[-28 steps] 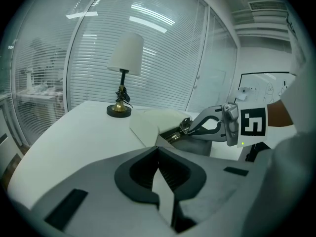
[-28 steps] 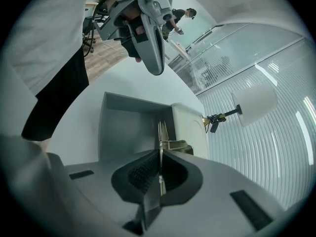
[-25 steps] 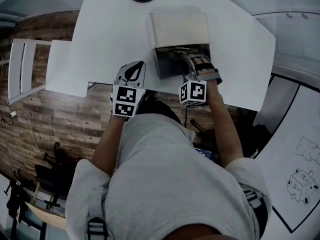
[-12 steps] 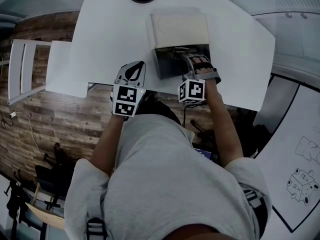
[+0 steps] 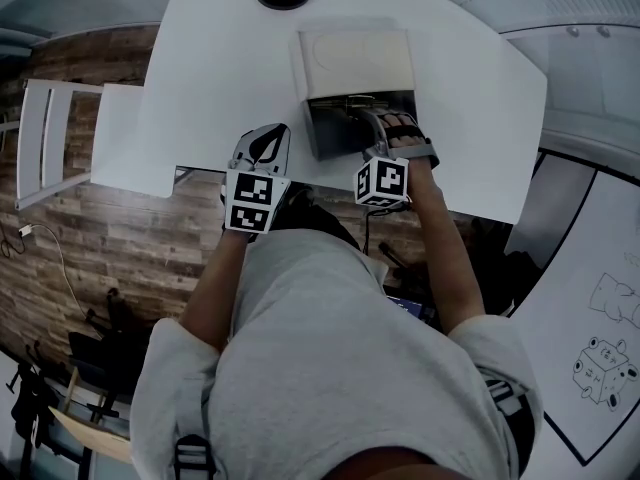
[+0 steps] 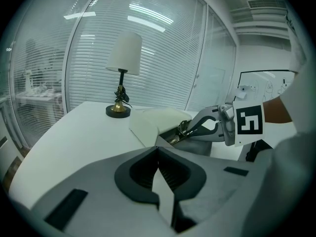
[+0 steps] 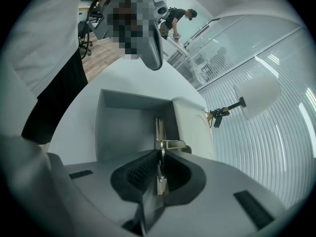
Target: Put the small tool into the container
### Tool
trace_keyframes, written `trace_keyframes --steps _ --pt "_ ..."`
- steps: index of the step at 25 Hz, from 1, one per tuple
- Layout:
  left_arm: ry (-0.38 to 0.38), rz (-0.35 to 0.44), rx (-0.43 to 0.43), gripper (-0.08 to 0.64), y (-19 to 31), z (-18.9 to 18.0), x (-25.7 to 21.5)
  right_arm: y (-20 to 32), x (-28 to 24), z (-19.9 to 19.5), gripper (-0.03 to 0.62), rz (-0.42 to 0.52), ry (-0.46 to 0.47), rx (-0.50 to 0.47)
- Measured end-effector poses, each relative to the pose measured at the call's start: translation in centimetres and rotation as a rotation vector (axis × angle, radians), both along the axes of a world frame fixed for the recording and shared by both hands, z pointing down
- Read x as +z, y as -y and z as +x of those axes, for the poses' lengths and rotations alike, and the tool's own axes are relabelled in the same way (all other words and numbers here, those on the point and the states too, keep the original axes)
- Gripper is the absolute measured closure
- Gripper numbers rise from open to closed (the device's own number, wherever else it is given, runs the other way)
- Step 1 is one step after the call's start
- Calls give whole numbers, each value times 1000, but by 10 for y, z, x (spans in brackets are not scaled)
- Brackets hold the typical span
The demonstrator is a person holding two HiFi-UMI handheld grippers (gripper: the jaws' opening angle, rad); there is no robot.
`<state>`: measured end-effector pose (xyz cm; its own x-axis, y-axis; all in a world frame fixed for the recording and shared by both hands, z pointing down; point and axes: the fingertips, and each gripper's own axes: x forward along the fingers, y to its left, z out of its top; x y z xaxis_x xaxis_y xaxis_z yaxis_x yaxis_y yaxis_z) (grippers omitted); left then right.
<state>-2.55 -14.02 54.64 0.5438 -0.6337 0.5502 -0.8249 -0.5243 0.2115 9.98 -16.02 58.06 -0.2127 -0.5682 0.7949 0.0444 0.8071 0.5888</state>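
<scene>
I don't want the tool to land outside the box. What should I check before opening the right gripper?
1. Grip: the right gripper is shut on the small tool: ok.
2. The container is open, with its lid folded back: ok.
3. The tool sits over the opening, close to the lid side: ok.
4. The part of the container floor that shows is bare: ok.
5. The left gripper is shut, empty and apart from the container: ok.
6. The tool tip rests on the container floor: cannot tell.
</scene>
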Motion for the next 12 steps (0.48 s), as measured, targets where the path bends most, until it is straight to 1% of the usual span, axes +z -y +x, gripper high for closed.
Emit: trace_keyframes --steps 7,12 --pt "-7 4 12 537 -4 8 -4 -8 -4 1 558 -60 19 23" --pt "-12 4 14 537 -6 12 -5 -13 -4 3 558 -66 8 17"
